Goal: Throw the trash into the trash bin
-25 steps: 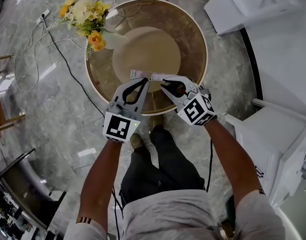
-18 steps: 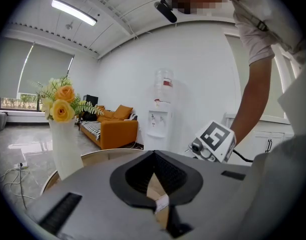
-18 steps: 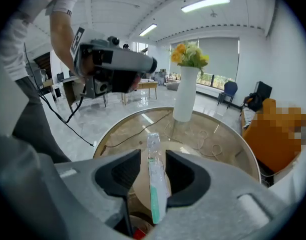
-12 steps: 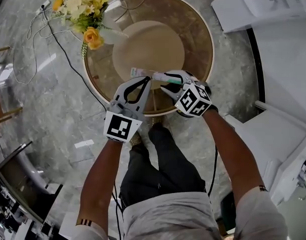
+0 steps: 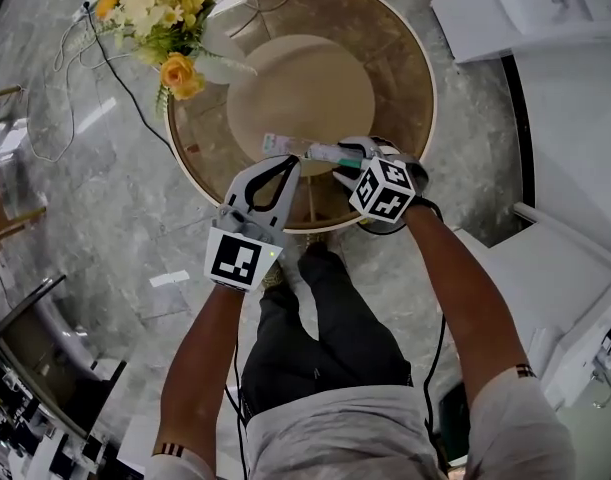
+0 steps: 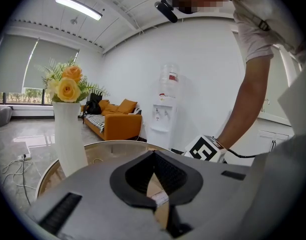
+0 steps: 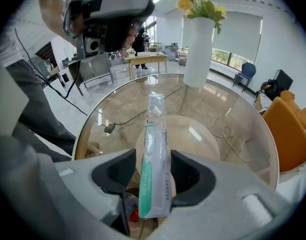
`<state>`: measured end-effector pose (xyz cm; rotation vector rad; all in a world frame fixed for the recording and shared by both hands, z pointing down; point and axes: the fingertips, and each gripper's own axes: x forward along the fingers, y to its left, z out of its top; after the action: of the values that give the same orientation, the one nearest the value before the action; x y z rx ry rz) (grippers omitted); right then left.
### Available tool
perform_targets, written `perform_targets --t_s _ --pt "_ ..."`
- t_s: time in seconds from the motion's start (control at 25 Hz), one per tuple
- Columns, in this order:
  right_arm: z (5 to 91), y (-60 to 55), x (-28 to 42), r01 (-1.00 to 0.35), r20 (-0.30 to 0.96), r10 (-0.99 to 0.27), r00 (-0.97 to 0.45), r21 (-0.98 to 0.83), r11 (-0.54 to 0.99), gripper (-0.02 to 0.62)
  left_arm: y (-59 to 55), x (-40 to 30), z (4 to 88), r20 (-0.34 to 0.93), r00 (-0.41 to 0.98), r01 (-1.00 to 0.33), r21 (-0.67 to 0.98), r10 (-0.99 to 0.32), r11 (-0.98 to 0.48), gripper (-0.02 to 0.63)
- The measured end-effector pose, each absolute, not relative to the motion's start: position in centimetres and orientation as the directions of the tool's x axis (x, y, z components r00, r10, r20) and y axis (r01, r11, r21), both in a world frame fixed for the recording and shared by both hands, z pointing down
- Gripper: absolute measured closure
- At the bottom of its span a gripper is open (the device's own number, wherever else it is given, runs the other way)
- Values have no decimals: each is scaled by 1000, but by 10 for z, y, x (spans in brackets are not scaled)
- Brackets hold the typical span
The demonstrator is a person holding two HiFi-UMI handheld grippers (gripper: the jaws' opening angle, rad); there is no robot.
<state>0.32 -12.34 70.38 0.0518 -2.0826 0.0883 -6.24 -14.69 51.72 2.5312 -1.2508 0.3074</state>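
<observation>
The trash is a long clear plastic wrapper (image 5: 315,150) with green print, lying over the near part of the round glass table (image 5: 415,58). My right gripper (image 5: 347,154) points steeply down at it. In the right gripper view the wrapper (image 7: 155,149) stands upright between the pads of the right gripper (image 7: 154,176), whose jaws are opening; a gap shows on its left side. My left gripper (image 5: 283,162) hovers just left of the wrapper's end, fingertips together. In the left gripper view the left gripper (image 6: 154,156) holds nothing that I can make out. No trash bin is in view.
A white vase of yellow flowers (image 5: 175,53) stands at the table's far left edge. White cabinets (image 5: 575,118) line the right side. Cables (image 5: 75,88) trail over the marble floor at left. The person's legs (image 5: 315,338) stand against the table's near rim.
My right gripper has sunk toward the table and tipped more downward, and its jaws have spread away from the wrapper. My left gripper has stayed almost where it was.
</observation>
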Motion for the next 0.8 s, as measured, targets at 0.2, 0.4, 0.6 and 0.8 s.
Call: perform_targets --t_s 0.2,0.4,0.6,0.8 --pt "703 -123 3 -120 858 -13 -514 -57 991 430 -145 -66 518 323 592 -804 174 -738 -569 606" --pt "700 -123 4 -183 849 -42 -526 -65 981 463 -138 -62 521 329 596 -801 182 -733 -570 606" --pt "696 -119 5 -192 845 -58 -531 -53 980 497 -133 -58 523 333 604 -794 183 -724 -579 606" --pt "690 -115 7 -248 831 -97 -548 -50 967 499 -130 -56 521 333 615 -786 182 -715 -591 606"
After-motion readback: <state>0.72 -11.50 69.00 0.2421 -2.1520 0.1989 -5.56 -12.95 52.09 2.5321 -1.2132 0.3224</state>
